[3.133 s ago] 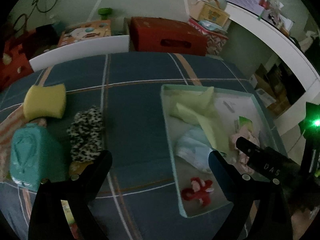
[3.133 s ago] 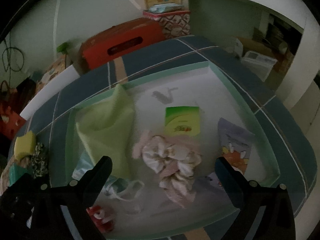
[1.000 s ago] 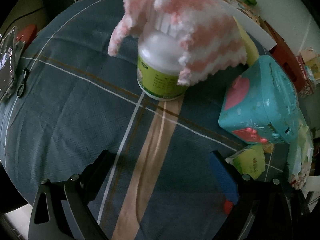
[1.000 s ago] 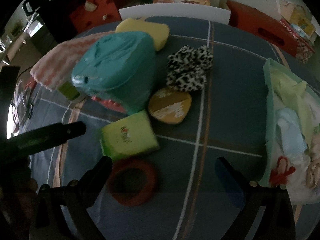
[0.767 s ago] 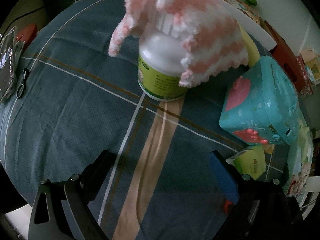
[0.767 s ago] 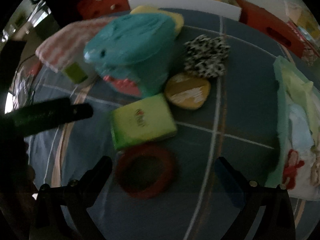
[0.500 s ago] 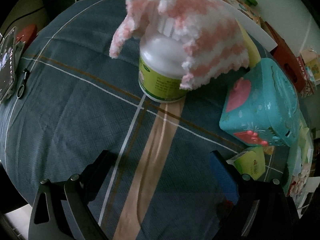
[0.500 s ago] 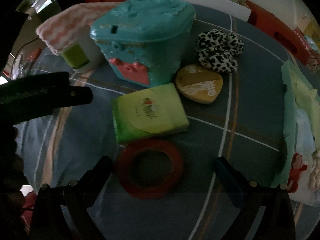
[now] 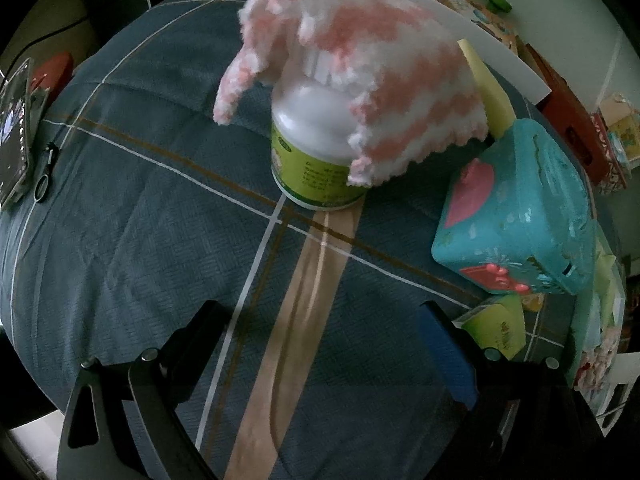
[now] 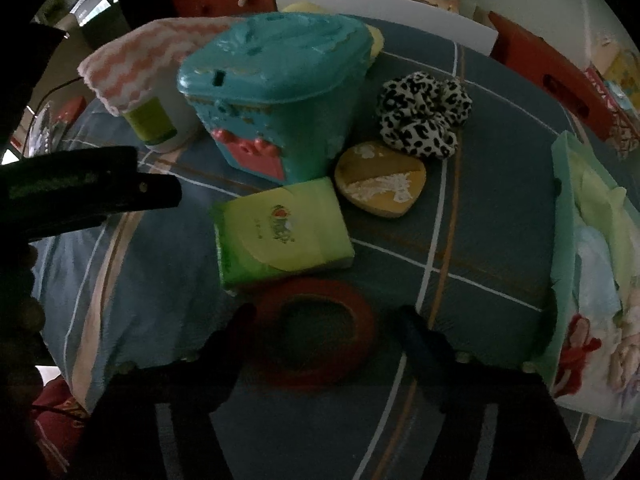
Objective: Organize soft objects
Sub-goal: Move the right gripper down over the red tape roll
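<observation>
Green tissue pack (image 10: 282,236) bears a blurred, seemingly illegible logo.

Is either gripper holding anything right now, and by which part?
Nothing is held. The left gripper is open over bare blanket; the right gripper is open, its fingers either side of the red ring, not closed on it.

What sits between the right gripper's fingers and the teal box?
In the right wrist view: the red ring between the fingers, then the green tissue pack, before the teal box.
</observation>
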A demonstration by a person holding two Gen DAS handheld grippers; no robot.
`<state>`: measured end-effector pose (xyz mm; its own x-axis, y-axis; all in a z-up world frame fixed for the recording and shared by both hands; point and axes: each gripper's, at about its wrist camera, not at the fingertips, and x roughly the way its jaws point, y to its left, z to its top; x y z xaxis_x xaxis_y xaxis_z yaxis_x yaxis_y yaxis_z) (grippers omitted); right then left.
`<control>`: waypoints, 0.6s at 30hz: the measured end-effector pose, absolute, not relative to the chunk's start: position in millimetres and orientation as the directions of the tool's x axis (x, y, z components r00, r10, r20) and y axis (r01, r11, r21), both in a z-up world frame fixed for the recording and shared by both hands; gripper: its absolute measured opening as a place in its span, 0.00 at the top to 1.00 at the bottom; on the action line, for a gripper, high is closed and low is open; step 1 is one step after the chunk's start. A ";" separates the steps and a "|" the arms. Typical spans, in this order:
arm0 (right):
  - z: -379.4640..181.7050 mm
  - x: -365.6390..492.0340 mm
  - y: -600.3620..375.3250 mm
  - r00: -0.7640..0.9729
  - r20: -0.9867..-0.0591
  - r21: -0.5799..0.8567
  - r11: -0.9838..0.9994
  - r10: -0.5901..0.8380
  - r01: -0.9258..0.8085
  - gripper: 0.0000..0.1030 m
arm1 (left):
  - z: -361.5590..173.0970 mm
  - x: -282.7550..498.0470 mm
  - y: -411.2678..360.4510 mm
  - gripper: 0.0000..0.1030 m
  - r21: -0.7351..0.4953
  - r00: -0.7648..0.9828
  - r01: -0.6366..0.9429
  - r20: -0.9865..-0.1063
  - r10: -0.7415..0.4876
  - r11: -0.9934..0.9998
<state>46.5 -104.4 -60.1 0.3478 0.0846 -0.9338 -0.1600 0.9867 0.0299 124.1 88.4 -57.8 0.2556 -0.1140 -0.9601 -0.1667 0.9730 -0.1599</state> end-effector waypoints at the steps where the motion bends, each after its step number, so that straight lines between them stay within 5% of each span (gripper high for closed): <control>1: -58.5 45.8 -102.4 0.348 -0.933 0.030 0.985 0.088 -0.169 0.38 | -57.3 124.2 88.1 0.06 -0.159 0.256 -0.165 -0.960 -0.114 0.973; 18: -49.8 50.2 -128.3 0.370 -0.925 0.051 0.992 0.089 -0.111 0.42 | -40.1 123.3 83.0 0.06 -0.210 0.261 -0.133 -0.950 -0.170 0.969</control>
